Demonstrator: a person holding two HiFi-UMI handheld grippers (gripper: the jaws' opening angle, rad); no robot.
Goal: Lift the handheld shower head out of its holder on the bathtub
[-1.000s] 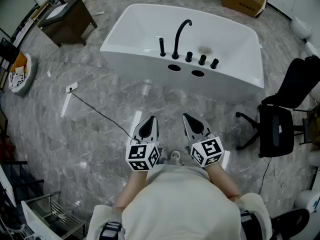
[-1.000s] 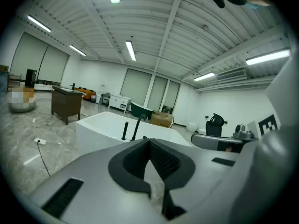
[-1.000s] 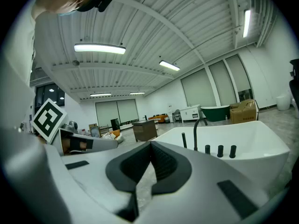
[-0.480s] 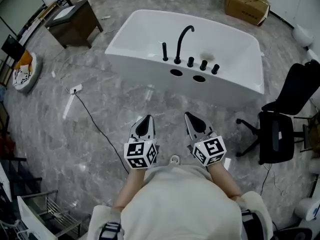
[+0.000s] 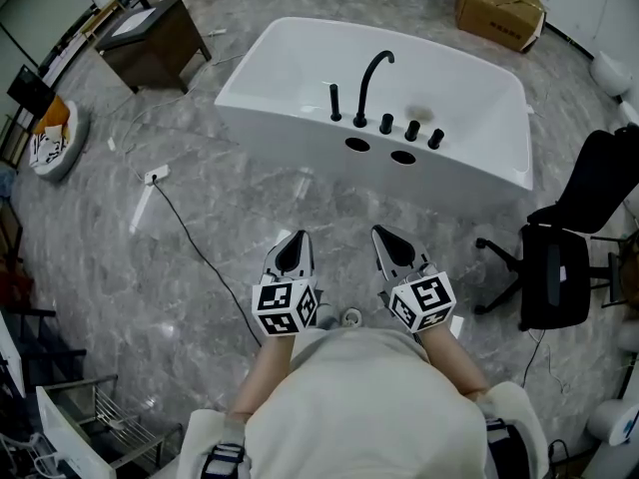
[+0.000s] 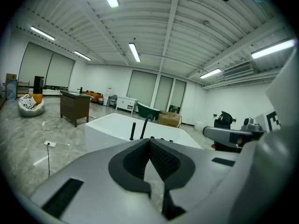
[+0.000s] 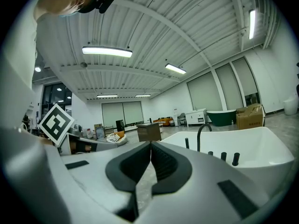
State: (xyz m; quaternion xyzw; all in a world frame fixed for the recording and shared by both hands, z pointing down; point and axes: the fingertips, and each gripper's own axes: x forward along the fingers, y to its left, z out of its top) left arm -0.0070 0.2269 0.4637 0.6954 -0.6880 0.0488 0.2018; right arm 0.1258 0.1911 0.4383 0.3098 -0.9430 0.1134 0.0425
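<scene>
The white bathtub point(image 5: 487, 68) stands on the grey marble floor ahead of me. On its near rim, the slim black handheld shower head point(image 5: 334, 101) stands upright in its holder, left of the curved black faucet point(image 5: 370, 82) and three black knobs. It also shows in the left gripper view as the shower head point(image 6: 132, 130) and in the right gripper view as the shower head point(image 7: 187, 143). My left gripper point(image 5: 296, 238) and right gripper point(image 5: 383, 233) hang side by side close to my body, well short of the tub. Both are shut and empty, as the left gripper point(image 6: 149, 140) and right gripper point(image 7: 150, 144) show.
A brown cabinet point(image 5: 155, 30) stands at the far left and a cardboard box point(image 5: 499, 0) behind the tub. A black office chair point(image 5: 559, 267) is to the right. A cable with a socket point(image 5: 155, 177) crosses the floor at left. A wire rack point(image 5: 100, 422) sits bottom left.
The head view has shifted slightly, so the tub sits a little lower and further right in the picture. Both grippers stay shut in the same spot before me.
</scene>
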